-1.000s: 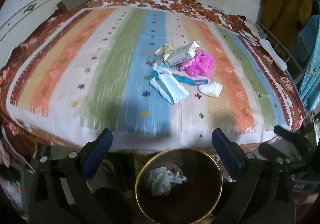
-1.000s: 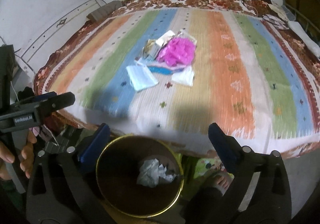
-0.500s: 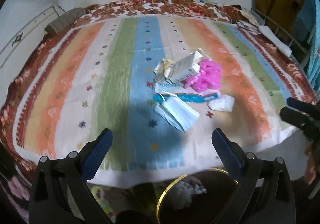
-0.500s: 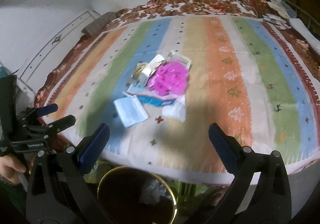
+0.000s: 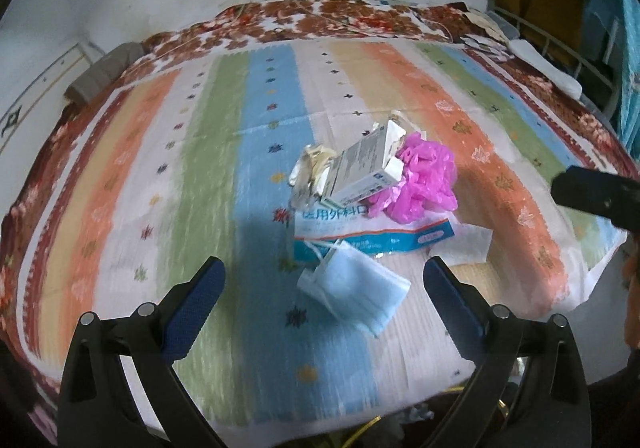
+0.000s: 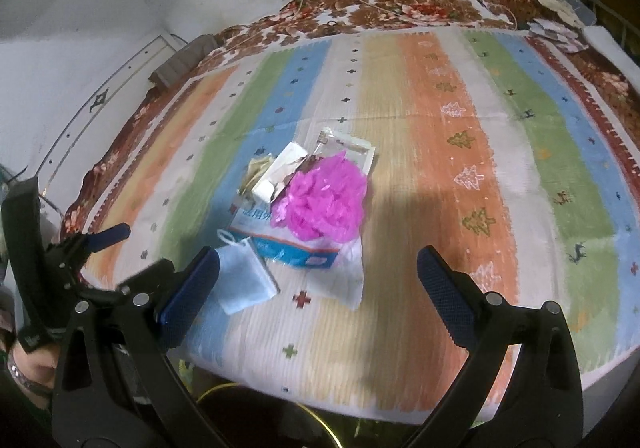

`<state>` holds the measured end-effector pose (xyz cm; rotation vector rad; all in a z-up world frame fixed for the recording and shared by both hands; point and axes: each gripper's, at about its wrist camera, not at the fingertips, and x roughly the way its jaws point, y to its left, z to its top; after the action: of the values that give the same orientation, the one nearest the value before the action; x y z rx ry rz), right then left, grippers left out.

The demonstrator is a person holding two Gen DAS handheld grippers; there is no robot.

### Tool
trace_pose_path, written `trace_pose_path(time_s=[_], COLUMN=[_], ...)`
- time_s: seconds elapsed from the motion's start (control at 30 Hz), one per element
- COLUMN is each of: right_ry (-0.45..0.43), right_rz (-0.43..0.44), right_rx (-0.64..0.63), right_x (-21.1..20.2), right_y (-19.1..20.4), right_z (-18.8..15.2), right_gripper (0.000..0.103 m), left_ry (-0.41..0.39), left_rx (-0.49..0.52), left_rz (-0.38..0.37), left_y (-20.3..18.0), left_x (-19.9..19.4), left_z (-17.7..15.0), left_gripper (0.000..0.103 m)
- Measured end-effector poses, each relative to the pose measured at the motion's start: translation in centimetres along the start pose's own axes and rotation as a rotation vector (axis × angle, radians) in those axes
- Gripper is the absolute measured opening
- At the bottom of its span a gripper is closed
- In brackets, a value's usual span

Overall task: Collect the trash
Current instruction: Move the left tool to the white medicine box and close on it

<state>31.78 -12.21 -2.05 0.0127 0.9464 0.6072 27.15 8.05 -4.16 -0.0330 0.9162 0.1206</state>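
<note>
while both grippers hover with jaws spread wide and nothing between them, the trash lies in one loose heap near the middle of the striped bedspread [image 5: 132, 183], toward its near edge.

risks, by judgement: the left gripper [image 5: 322, 288] is aimed at the blue face mask [image 5: 356, 294], which is thin and lies flat on soft cloth; a shallow pinch may slide off it, and a deep one may catch the bedspread as well. the mask's ear loop rests on the mask packet [image 5: 372, 230], so lifting one may drag the other. the pink plastic bag [image 5: 420, 179] is light and crumpled and may spring out of a partial grip. the carton [image 5: 366, 167] leans on the heap and may tip if its neighbours are pulled. the right gripper [image 6: 318, 278] is close beside the left, so a joint reach into one heap may bring the tools together.

count, largest first: one bedspread; one mask packet; one pink bag; one carton; one face mask; one white tissue [image 5: 470, 246]; one clear wrapper [image 6: 352, 147]; crumpled pale wrappers [image 5: 310, 167], number unclear. only a sliver of gold bin rim [image 6: 256, 392] shows below the bed edge.
</note>
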Motion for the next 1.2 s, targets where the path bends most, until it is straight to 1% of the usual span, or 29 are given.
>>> trace_pose_path(time_s=[0.1, 0.23, 0.37, 0.43, 0.57, 0.63, 0.67, 0.73, 0.83, 0.9, 0.93, 1.0, 1.07, 1.2], right_ry=[0.007, 0.029, 0.059, 0.069, 0.095, 0.106, 0.110, 0.115, 0.120, 0.129, 0.138, 0.148, 0.157, 0.160], right_rz=[0.004, 0.014, 0.028, 0.029, 0.029, 0.026, 0.031, 0.038, 0.052, 0.061, 0.070, 0.073, 0.069, 0.089], right_rx=[0.015, 0.027, 0.026, 0.028, 0.042, 0.045, 0.049, 0.052, 0.062, 0.068, 0.070, 0.064, 0.060, 0.075], right_x=[1.5, 3.6, 5.8, 6.9, 8.6, 9.5, 9.8, 10.4, 11.2, 11.6, 12.0, 12.5, 12.9, 13.1], right_y=[-0.7, -1.8, -2.4, -2.8, -3.5, -3.9, -4.0, -4.1, -4.3, -4.5, -4.5, -4.3, -4.3, -4.4], right_z=[0.7, 1.3, 1.6, 1.9, 2.3, 2.5, 2.5, 2.8, 3.2, 3.3, 3.3, 3.3, 3.2, 3.3], right_gripper=[0.094, 0.093, 0.085, 0.083, 0.069, 0.066, 0.062, 0.060, 0.051, 0.042, 0.041, 0.032, 0.026, 0.011], left_ry=[-0.009, -0.016, -0.029, -0.031, -0.040, -0.039, -0.037, -0.035, -0.042, -0.045, -0.045, -0.047, -0.049, -0.048], left_rx=[0.028, 0.033, 0.057, 0.062, 0.071, 0.073, 0.075, 0.080, 0.090, 0.089, 0.090, 0.101, 0.122, 0.113], left_rz=[-0.005, -0.026, -0.024, -0.023, -0.028, -0.035, -0.043, -0.047, -0.045, -0.050, -0.046, -0.045, -0.027, -0.015], left_y=[-0.5, -0.8, -1.5, -1.7, -1.9, -1.9, -1.9, -2.0, -2.2, -2.4, -2.5, -2.9, -3.4, -3.5], left_x=[1.3, 2.7, 3.9, 4.4, 5.6, 6.1, 6.4, 6.8, 7.5, 7.9, 8.2, 8.7, 9.3, 10.1], left_z=[0.5, 1.0, 1.5, 1.7, 2.2, 2.3, 2.5, 2.7, 3.0, 3.3, 3.5, 3.8, 4.0, 4.5], left_gripper=[0.097, 0.097, 0.097, 0.097, 0.097, 0.097, 0.097, 0.097, 0.096, 0.096, 0.096, 0.096, 0.094, 0.088])
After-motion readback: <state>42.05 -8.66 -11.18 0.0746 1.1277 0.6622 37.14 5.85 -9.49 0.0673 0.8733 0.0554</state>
